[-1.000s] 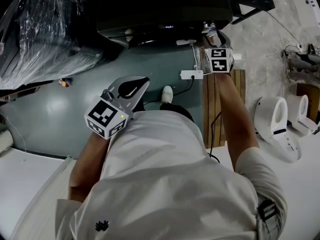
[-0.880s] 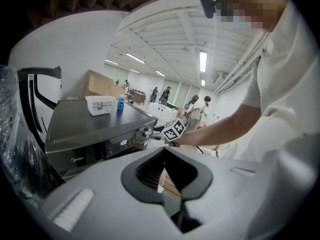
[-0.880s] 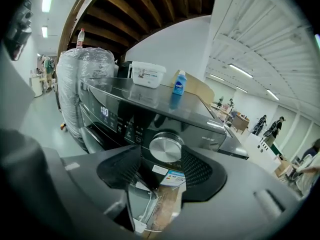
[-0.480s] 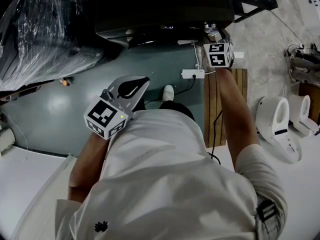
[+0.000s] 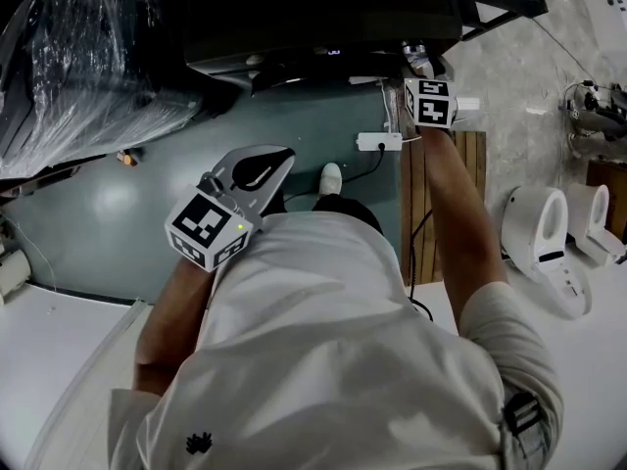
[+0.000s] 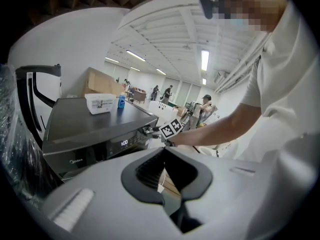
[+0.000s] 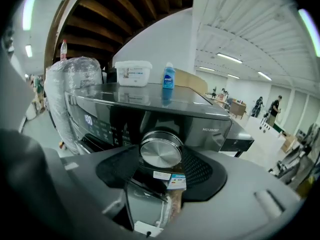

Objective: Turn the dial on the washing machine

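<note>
A dark washing machine (image 5: 323, 18) stands in front of me, its display lit. My right gripper (image 5: 419, 59) reaches its front panel at the right end. In the right gripper view the round steel dial (image 7: 161, 151) sits between the two black pads (image 7: 202, 171) of the right gripper (image 7: 161, 160). Its jaws have just been opening and stand wide around the dial, so I read them as off its rim. My left gripper (image 5: 282, 157) hangs by my waist, away from the machine, shut with nothing in it; its tips (image 6: 164, 149) meet.
A white box (image 7: 133, 73) and a blue bottle (image 7: 169, 76) stand on the machine's top. A plastic-wrapped bulk (image 5: 88, 57) is at the left. A power strip (image 5: 377, 145), a wooden pallet (image 5: 441, 204) and white toilets (image 5: 534, 233) lie on the floor at the right.
My right gripper has edged closer to the machine's front and its marker cube has rolled a little. The left gripper has stayed where it was.
</note>
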Demonstrator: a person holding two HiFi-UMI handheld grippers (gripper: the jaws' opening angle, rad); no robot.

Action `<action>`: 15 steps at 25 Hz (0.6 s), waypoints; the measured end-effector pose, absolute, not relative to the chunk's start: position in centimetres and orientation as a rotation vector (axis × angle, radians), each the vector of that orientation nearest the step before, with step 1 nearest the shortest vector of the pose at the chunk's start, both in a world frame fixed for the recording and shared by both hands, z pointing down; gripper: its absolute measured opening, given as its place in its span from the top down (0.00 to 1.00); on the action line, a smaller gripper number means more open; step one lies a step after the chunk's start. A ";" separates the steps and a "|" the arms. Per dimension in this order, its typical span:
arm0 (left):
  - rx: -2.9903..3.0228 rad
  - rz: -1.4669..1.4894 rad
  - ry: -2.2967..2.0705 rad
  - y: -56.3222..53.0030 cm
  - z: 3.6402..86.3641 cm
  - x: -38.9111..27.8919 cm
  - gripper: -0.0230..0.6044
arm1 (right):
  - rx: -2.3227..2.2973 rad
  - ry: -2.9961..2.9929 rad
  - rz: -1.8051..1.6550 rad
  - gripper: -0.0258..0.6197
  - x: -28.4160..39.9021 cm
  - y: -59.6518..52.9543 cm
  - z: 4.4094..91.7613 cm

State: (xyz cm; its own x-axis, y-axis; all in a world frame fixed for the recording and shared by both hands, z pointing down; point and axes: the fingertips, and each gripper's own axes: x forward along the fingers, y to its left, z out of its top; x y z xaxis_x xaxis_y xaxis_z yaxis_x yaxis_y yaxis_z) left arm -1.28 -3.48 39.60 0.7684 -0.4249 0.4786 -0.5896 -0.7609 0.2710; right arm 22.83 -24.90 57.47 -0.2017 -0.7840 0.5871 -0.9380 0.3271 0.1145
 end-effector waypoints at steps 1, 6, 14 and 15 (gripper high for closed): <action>2.555 0.554 -0.768 -3.4 39.6 -1.3 0.88 | 1.520 -2.059 0.395 0.58 22.9 -24.9 57.4; 2.550 0.549 -0.768 -3.5 39.6 -1.4 0.88 | 1.555 -2.137 0.535 0.58 23.2 -24.9 57.4; 2.548 0.546 -0.771 -3.8 39.7 -1.3 0.88 | 1.548 -2.134 0.460 0.57 23.0 -24.9 57.1; 2.549 0.546 -0.769 -3.8 39.7 -1.2 0.88 | 1.539 -2.122 0.425 0.57 23.0 -24.8 57.0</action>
